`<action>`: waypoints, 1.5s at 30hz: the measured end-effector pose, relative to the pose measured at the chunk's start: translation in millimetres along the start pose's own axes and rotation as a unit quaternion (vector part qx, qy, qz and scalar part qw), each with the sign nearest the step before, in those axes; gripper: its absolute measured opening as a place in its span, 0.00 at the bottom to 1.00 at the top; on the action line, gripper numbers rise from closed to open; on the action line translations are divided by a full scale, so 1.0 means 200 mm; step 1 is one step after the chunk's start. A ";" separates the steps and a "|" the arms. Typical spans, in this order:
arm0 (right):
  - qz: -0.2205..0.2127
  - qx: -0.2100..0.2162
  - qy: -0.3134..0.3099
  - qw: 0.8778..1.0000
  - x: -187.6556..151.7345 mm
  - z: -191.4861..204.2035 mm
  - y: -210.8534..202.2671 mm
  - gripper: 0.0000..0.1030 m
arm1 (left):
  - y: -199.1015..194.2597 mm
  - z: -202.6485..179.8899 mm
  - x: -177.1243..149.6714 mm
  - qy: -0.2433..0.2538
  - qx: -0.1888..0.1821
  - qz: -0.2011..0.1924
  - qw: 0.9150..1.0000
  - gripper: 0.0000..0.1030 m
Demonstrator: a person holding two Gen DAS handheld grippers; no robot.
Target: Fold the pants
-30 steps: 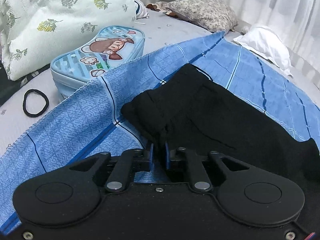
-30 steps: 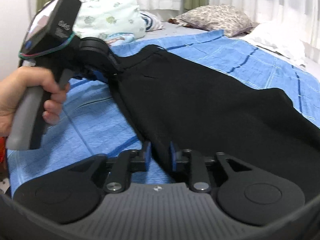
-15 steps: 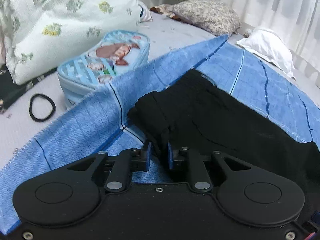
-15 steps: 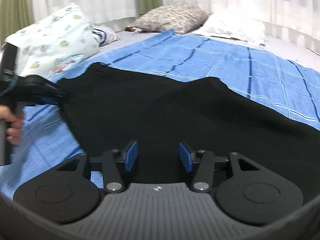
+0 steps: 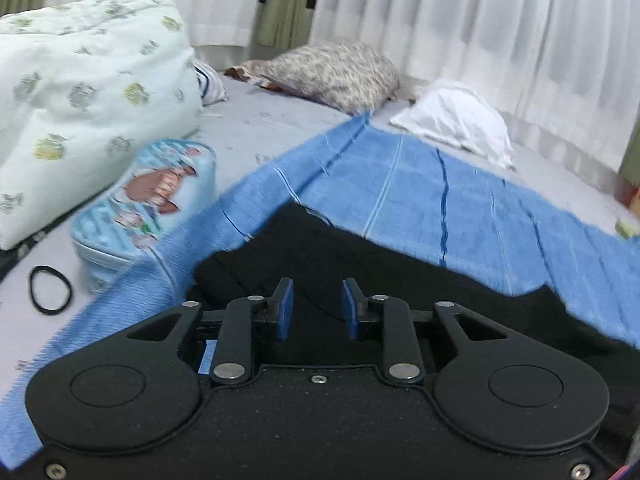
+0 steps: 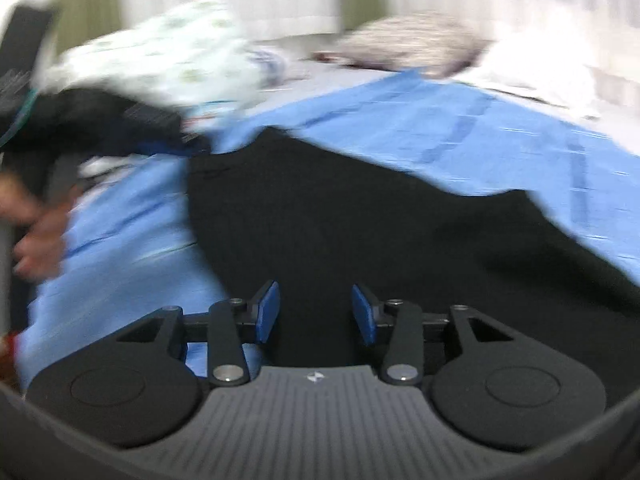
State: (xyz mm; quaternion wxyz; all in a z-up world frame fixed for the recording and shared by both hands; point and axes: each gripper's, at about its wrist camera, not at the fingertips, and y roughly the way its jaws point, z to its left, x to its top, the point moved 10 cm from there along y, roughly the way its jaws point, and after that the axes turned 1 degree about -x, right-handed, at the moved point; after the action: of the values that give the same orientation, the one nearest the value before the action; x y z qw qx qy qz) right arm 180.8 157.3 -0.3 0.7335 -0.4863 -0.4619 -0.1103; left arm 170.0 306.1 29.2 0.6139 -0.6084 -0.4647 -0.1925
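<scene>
1. Left wrist view: left gripper [image 5: 316,308] parted, blue pads [image 5: 285,311] a clear gap apart, nothing between them.
2. Directly ahead of and beneath that gripper: black pants [image 5: 360,268], spread flat on a blue checked blanket [image 5: 460,200], running off to the gripper's right.
3. Pants' near corner just left of the left pad, touching the blanket; no fabric pinched.
4. Forward-left of the gripper: a light blue cartoon pouch [image 5: 148,208] at the blanket's edge, with a black hair tie [image 5: 50,295] on the grey bed sheet [image 5: 256,128] further left.
5. Further forward-left: a large white floral pillow [image 5: 88,92]; straight ahead in the distance, a patterned pillow [image 5: 336,74]; forward-right, a small white pillow [image 5: 460,120] by the white curtains [image 5: 480,20].
6. Right wrist view, heavily blurred: right gripper [image 6: 316,312] also wide apart, blue pads [image 6: 267,312] empty.
7. Pants [image 6: 360,220] ahead of and under this gripper as well, filling the middle ground on the blanket [image 6: 460,128].
8. Far left of the right gripper: a hand [image 6: 36,232] wrapped on the dark handle of the other gripper, near the pants' left edge; contact with the cloth unclear in the blur.
</scene>
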 end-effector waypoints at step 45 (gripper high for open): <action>0.034 -0.214 0.143 0.966 -0.73 -1.26 -0.82 0.73 | 0.20 0.07 -0.26 0.004 0.070 0.041 0.997 0.20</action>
State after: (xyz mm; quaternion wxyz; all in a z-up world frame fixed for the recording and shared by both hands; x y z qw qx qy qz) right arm 144.8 -172.3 -39.4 0.6740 -0.6268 -0.3008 -0.2496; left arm 171.8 310.1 -38.0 0.6645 -0.5818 -0.4487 -0.1365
